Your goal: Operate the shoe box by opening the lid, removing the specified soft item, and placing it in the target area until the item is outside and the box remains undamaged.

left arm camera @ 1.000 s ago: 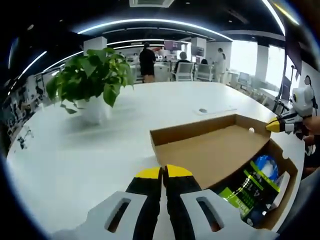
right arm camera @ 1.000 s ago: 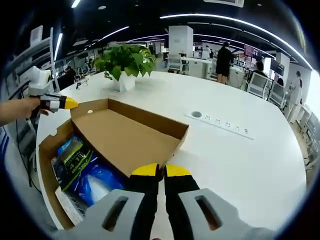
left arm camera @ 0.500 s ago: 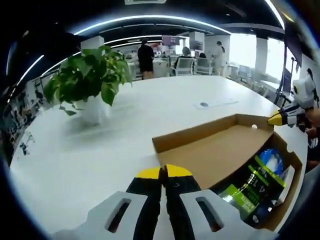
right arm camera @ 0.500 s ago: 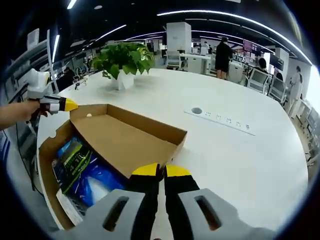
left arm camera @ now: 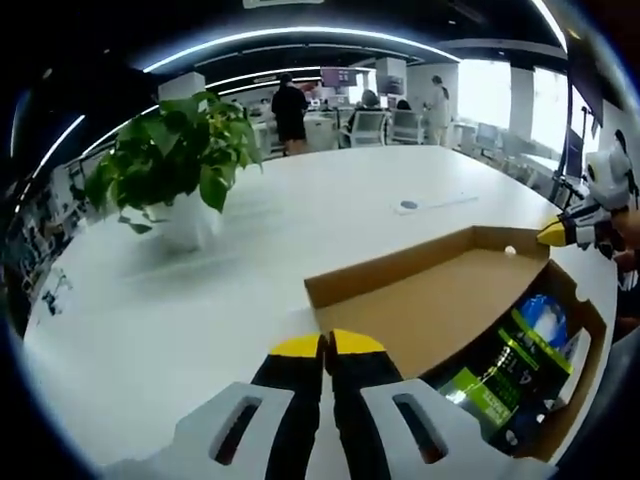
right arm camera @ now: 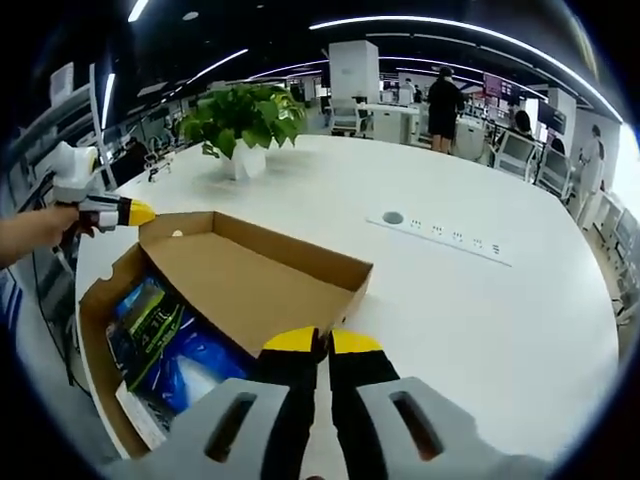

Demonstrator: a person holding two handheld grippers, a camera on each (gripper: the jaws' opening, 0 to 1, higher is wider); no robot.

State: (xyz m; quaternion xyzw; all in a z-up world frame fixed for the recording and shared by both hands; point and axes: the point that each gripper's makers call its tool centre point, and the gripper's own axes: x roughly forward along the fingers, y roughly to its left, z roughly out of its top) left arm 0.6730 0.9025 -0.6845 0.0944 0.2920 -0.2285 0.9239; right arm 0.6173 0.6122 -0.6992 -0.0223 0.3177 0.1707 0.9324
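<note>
Your shoe box (right arm camera: 120, 330) lies open on the white table (right arm camera: 480, 300) with its lid (right arm camera: 250, 275) folded back flat, and inside it sits a blue and green packaged item (right arm camera: 165, 345), probably the soft one, though the box wall and your jaws cut part of it off. Your left gripper (left arm camera: 327, 345) and right gripper (right arm camera: 321, 342) each have their yellow tips pressed together on nothing. Little differs from a second ago: box and potted plant (left arm camera: 180, 165) lie as before, only the views have shifted slightly.
</note>
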